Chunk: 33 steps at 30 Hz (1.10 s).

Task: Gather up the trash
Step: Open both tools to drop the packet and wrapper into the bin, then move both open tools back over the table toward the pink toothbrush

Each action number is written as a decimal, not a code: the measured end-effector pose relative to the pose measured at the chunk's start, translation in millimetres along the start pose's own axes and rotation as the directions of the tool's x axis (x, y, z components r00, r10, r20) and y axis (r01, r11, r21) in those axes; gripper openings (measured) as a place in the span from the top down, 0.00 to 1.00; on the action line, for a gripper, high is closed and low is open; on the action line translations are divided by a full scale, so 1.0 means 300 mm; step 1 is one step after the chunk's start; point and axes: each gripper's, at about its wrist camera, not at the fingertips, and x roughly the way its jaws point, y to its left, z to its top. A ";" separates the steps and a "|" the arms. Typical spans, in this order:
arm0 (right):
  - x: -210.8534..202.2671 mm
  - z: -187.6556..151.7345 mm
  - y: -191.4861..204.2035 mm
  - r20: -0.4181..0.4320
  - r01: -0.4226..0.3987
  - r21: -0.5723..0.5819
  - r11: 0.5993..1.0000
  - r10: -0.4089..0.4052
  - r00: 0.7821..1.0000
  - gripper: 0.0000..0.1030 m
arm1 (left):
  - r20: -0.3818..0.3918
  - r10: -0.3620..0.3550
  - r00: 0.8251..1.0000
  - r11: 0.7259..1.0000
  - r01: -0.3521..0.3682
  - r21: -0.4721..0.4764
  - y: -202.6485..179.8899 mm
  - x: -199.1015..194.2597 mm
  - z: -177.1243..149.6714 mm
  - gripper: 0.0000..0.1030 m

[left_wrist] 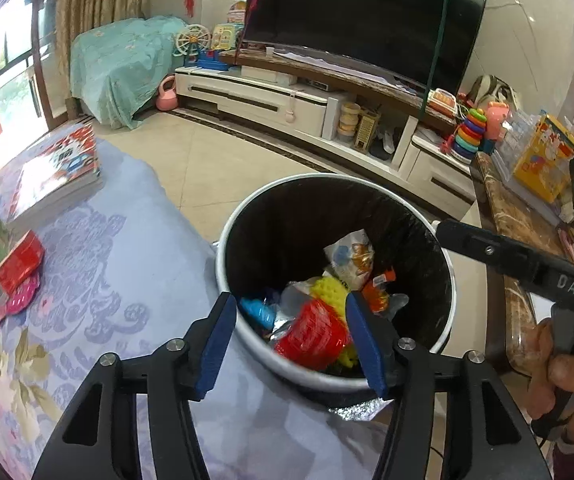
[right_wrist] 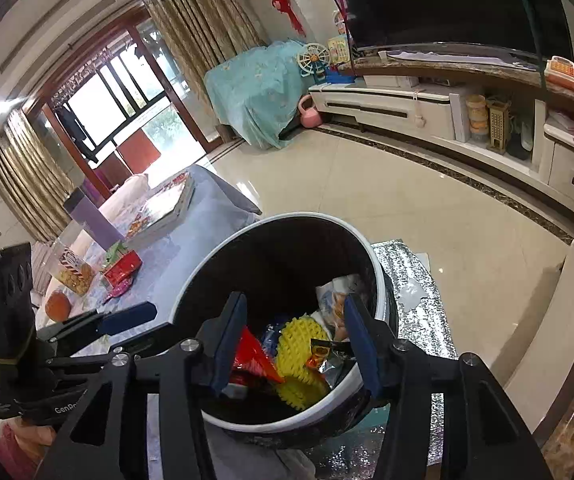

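A white trash bin (left_wrist: 243, 208) with a black liner stands on the floor beside the table; it also shows in the right wrist view (right_wrist: 379, 276). It holds several wrappers: a red one (left_wrist: 311, 334), yellow foam net (right_wrist: 299, 344), a white snack bag (left_wrist: 349, 256). My left gripper (left_wrist: 291, 344) is open and empty above the bin's near rim. My right gripper (right_wrist: 293, 344) is open and empty above the bin. A red packet (left_wrist: 19, 266) and a pink wrapper (left_wrist: 17, 302) lie on the table at the left.
The table has a blue flowered cloth (left_wrist: 127, 264) with a book (left_wrist: 59, 176) on it. A clear snack box (right_wrist: 73, 270) and an orange fruit (right_wrist: 57, 306) sit further along. A TV cabinet (left_wrist: 287, 104) with toys lines the far wall. A silver mat (right_wrist: 411, 280) lies under the bin.
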 end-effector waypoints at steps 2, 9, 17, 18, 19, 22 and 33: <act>-0.014 -0.009 0.010 0.012 -0.007 0.000 1.000 0.007 1.000 0.31 | 0.005 0.001 1.000 1.000 -0.001 -0.016 0.023 -0.024 -0.029 0.43; -0.030 -0.037 0.094 0.034 -0.072 0.004 0.997 0.072 0.997 0.18 | 0.035 0.057 0.998 0.994 -0.054 -0.095 0.155 -0.130 -0.169 0.37; 0.024 -0.079 0.267 0.006 -0.155 -0.047 0.987 0.155 0.988 0.15 | 0.024 0.128 0.991 0.970 -0.120 -0.213 0.338 -0.239 -0.315 0.37; 0.033 -0.081 0.285 0.000 -0.163 -0.053 0.985 0.163 0.987 0.15 | 0.024 0.137 0.990 0.965 -0.128 -0.228 0.357 -0.256 -0.332 0.37; 0.042 -0.085 0.305 -0.007 -0.171 -0.058 0.984 0.171 0.985 0.15 | 0.024 0.143 0.989 0.961 -0.133 -0.241 0.373 -0.271 -0.339 0.37; 0.077 -0.099 0.375 -0.028 -0.199 -0.076 0.977 0.198 0.980 0.15 | 0.024 0.166 0.986 0.948 -0.153 -0.279 0.429 -0.319 -0.376 0.37; 0.255 -0.154 0.632 -0.133 -0.280 -0.157 0.947 0.260 0.956 0.14 | -0.003 0.247 0.969 0.904 -0.232 -0.359 0.636 -0.418 -0.470 0.37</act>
